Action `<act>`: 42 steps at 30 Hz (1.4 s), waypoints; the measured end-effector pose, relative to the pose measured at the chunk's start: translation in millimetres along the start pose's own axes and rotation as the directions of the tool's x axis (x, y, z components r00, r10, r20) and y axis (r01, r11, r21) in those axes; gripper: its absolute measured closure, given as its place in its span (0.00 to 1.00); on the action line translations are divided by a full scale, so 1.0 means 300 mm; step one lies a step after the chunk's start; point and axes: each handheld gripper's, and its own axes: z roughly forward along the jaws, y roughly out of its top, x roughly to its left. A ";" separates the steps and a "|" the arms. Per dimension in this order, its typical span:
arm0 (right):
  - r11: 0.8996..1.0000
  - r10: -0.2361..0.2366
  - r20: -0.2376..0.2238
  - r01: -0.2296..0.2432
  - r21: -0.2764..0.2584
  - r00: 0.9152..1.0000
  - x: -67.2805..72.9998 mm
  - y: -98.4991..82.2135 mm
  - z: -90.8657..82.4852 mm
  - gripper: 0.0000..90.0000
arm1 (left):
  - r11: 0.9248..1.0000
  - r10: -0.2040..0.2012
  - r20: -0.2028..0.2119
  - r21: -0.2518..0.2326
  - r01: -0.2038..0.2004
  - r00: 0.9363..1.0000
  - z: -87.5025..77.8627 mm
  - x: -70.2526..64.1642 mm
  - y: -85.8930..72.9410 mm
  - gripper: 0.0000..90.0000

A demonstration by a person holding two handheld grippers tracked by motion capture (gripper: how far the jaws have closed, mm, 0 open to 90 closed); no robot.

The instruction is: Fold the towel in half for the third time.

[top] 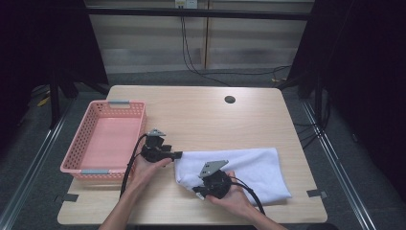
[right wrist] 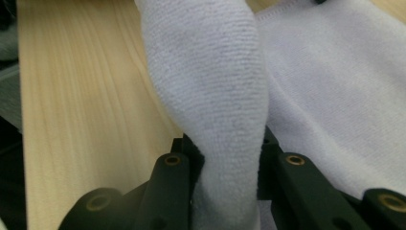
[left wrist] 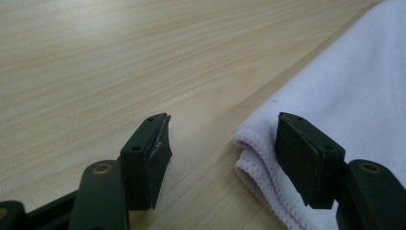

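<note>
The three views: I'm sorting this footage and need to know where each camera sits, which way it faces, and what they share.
High view: above the person's side, looking forward and down on the table; forearms, both hands, left gripper, right gripper.
Left gripper view: rides the left gripper, jaws apart astride the white towel corner.
Right gripper view: rides the right gripper, jaws pinching a towel fold.
Shared: towel and wooden tabletop.
</note>
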 end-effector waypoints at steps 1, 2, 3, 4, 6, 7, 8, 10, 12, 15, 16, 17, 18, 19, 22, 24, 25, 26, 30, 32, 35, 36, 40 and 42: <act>1.000 0.025 -0.013 -0.025 0.002 1.000 -0.006 0.000 -0.003 0.84 | 1.000 0.000 0.000 0.000 0.000 1.000 0.000 0.000 0.000 0.41; 1.000 0.031 -0.023 -0.031 0.000 0.999 -0.011 -0.001 -0.004 0.84 | 1.000 0.000 0.004 -0.003 0.000 1.000 0.002 0.001 0.001 0.41; 1.000 0.031 -0.023 -0.031 0.000 0.999 -0.011 -0.001 -0.004 0.84 | 1.000 0.000 0.004 -0.003 0.000 1.000 0.002 0.001 0.001 0.42; 1.000 0.025 -0.015 -0.025 -0.002 1.000 -0.007 0.000 -0.004 0.84 | 1.000 0.017 0.026 0.000 -0.017 1.000 0.006 0.000 0.001 0.45; 1.000 0.019 -0.016 -0.019 0.000 1.000 -0.006 0.001 -0.006 0.84 | 0.999 0.034 0.079 0.015 -0.035 0.996 0.012 -0.007 -0.002 0.52; 1.000 0.022 -0.027 -0.022 -0.006 0.999 -0.006 0.001 -0.009 0.84 | 0.999 0.038 0.120 0.029 -0.042 0.992 0.017 -0.012 -0.005 0.71; 1.000 0.024 -0.028 -0.025 -0.007 0.999 -0.006 0.001 -0.014 0.84 | 0.998 0.044 0.131 0.031 -0.048 0.990 0.018 -0.016 -0.006 0.83; 1.000 0.020 -0.034 -0.021 -0.021 0.999 -0.005 0.002 -0.029 0.84 | 0.999 0.041 0.135 0.027 -0.045 0.990 0.012 -0.028 -0.004 0.91; 0.999 0.018 -0.038 -0.019 -0.030 0.999 -0.001 0.004 -0.040 0.84 | 1.000 0.013 0.177 -0.006 -0.013 0.984 -0.009 -0.029 0.002 0.92; 0.998 0.010 -0.038 -0.012 -0.066 0.999 0.008 0.015 -0.075 0.84 | 0.998 0.008 0.199 -0.068 0.006 0.980 -0.058 -0.040 0.030 0.92; 0.994 0.013 -0.035 -0.016 -0.111 0.999 0.012 0.033 -0.113 0.84 | 0.995 0.009 0.204 -0.103 0.012 0.979 -0.099 -0.056 0.059 0.92; 0.994 0.013 -0.035 -0.016 -0.111 0.999 0.012 0.033 -0.113 0.84 | 0.995 0.009 0.204 -0.103 0.012 0.979 -0.099 -0.056 0.059 0.92; 0.989 0.003 -0.037 -0.008 -0.145 0.999 0.018 0.061 -0.148 0.84 | 0.992 0.008 0.207 -0.128 0.019 0.978 -0.136 -0.060 0.083 0.92; 0.989 0.003 -0.037 -0.008 -0.145 0.999 0.018 0.061 -0.148 0.84 | 0.992 0.008 0.207 -0.128 0.019 0.978 -0.136 -0.060 0.083 0.92; 0.978 0.007 -0.053 -0.018 -0.208 0.999 0.030 0.118 -0.191 0.84 | 0.984 0.005 0.197 -0.176 0.030 0.980 -0.211 -0.068 0.140 0.92; 0.972 -0.010 -0.055 -0.004 -0.235 0.998 0.037 0.159 -0.207 0.84 | 0.981 0.005 0.181 -0.193 0.030 0.984 -0.255 -0.079 0.173 0.92; 0.967 -0.013 -0.059 -0.002 -0.253 0.998 0.042 0.183 -0.214 0.84 | 0.980 0.010 0.163 -0.196 0.022 0.987 -0.282 -0.083 0.194 0.92; 0.956 -0.015 -0.070 -0.006 -0.293 0.997 0.053 0.227 -0.228 0.84 | 0.976 0.013 0.161 -0.219 0.022 0.987 -0.333 -0.091 0.228 0.92; 0.938 -0.016 -0.086 -0.014 -0.347 0.996 0.087 0.261 -0.222 0.84 | 0.975 0.061 0.145 -0.221 -0.027 0.988 -0.363 -0.122 0.266 0.92; 0.934 -0.006 -0.086 -0.026 -0.356 0.996 0.092 0.236 -0.213 0.84 | 0.979 0.069 0.153 -0.198 -0.038 0.986 -0.321 -0.145 0.263 0.92; 0.933 0.017 -0.086 -0.047 -0.357 0.996 0.088 0.185 -0.214 0.84 | 0.984 0.087 0.160 -0.166 -0.060 0.983 -0.254 -0.176 0.257 0.91; 0.934 0.039 -0.085 -0.067 -0.352 0.996 0.081 0.153 -0.225 0.84 | 0.985 0.083 0.169 -0.161 -0.055 0.982 -0.234 -0.185 0.259 0.91; 0.920 0.115 -0.057 -0.128 -0.370 0.992 0.037 0.032 -0.314 0.82 | 0.986 0.088 0.206 -0.154 -0.056 0.975 -0.150 -0.245 0.284 0.90; 0.915 0.130 -0.048 -0.139 -0.380 0.990 0.032 0.009 -0.328 0.82 | 0.988 0.101 0.213 -0.133 -0.073 0.972 -0.100 -0.281 0.296 0.89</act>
